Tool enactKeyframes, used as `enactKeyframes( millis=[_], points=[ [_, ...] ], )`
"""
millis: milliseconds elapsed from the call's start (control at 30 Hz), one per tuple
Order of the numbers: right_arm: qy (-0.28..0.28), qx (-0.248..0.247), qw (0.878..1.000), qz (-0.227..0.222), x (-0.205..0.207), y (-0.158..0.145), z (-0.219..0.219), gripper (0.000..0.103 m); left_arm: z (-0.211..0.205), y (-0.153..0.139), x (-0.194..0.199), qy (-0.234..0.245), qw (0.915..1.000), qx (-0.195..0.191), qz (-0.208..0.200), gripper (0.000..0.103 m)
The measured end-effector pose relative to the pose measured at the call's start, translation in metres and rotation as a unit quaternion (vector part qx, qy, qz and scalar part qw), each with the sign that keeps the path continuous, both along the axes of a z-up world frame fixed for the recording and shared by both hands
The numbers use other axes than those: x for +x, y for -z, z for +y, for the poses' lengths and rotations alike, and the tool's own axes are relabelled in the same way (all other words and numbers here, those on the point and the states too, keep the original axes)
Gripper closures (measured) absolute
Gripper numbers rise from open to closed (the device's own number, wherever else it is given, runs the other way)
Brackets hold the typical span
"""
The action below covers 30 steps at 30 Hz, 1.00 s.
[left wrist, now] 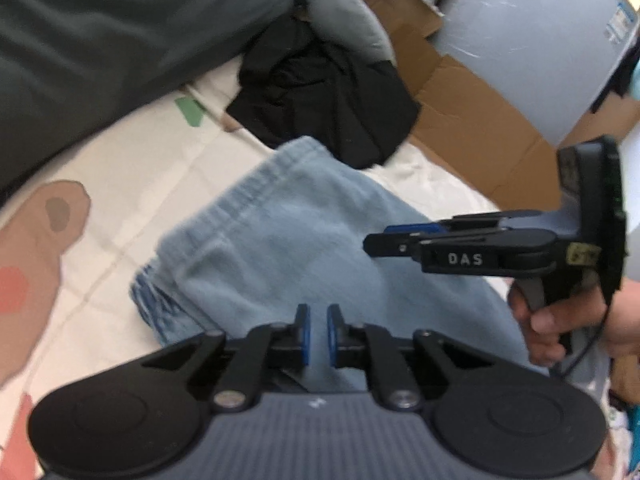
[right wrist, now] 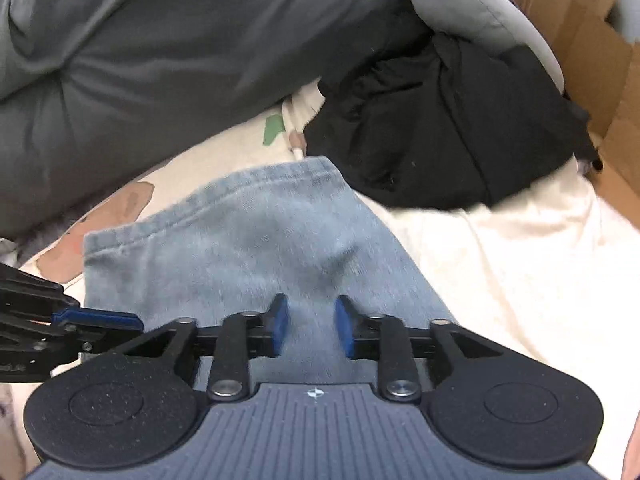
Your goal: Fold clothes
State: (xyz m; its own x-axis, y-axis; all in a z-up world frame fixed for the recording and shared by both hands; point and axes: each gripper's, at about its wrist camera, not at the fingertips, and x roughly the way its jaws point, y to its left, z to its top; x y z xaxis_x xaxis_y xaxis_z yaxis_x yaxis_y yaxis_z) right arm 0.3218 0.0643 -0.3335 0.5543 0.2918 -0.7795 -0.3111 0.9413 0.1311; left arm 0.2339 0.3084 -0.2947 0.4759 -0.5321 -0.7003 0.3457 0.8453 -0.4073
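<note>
A light blue fleece garment (left wrist: pixel 300 232) (right wrist: pixel 240 240) lies folded on the cream printed bedsheet (left wrist: pixel 120 184) (right wrist: pixel 500 260), its ribbed hem towards the far side. My left gripper (left wrist: pixel 319 330) hovers low over its near part. Its blue pads are almost together, with only a narrow slit of cloth showing between them, and I see no clear pinch. In the right wrist view the left gripper (right wrist: pixel 138 322) reaches in over the garment's left edge. My right gripper (right wrist: pixel 310 324) (left wrist: pixel 370 242) stands open over the garment's right part, pads apart and nothing pressed between them. A hand (left wrist: pixel 560 320) holds it.
A crumpled black garment (left wrist: pixel 328 92) (right wrist: pixel 440 128) lies just beyond the blue one. A dark grey duvet (left wrist: pixel 100 40) (right wrist: pixel 160 60) fills the far left. Flattened cardboard (left wrist: pixel 460 112) (right wrist: pixel 580 40) and a pale grey wrapped bundle (left wrist: pixel 540 40) stand at the far right.
</note>
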Motion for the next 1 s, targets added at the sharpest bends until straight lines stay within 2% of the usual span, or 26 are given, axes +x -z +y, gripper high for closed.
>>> enactKeyframes(
  millis=[167,233,267,400,500,667,1000],
  points=[
    [-0.045,-0.024,0.999,-0.006,-0.028,0.001,0.0,0.067,-0.002,0.008,-0.011,0.011,0.9999,0.005,0.011,0.095],
    [-0.061,-0.035,0.998,0.002,-0.038,0.006,0.003,0.065,0.0,0.012,-0.011,0.012,0.9998,0.008,0.014,0.096],
    [-0.068,-0.043,0.997,0.004,-0.044,0.009,0.003,0.064,0.0,0.013,-0.011,0.012,0.9997,0.014,0.014,0.1],
    [-0.105,-0.072,0.992,0.012,-0.068,0.016,-0.004,0.057,0.001,0.011,-0.011,0.016,0.9995,0.02,0.017,0.1],
    [-0.123,-0.088,0.988,0.025,-0.083,0.015,-0.019,0.057,0.001,0.007,-0.015,0.022,0.9994,0.021,0.014,0.099],
    [-0.136,-0.116,0.983,0.044,-0.108,0.014,-0.049,0.057,-0.007,0.004,-0.021,0.034,0.9991,0.022,0.012,0.09],
    [-0.158,-0.159,0.971,0.079,-0.143,0.005,-0.112,0.057,-0.028,-0.002,-0.033,0.064,0.9975,0.022,0.022,0.089]
  ],
)
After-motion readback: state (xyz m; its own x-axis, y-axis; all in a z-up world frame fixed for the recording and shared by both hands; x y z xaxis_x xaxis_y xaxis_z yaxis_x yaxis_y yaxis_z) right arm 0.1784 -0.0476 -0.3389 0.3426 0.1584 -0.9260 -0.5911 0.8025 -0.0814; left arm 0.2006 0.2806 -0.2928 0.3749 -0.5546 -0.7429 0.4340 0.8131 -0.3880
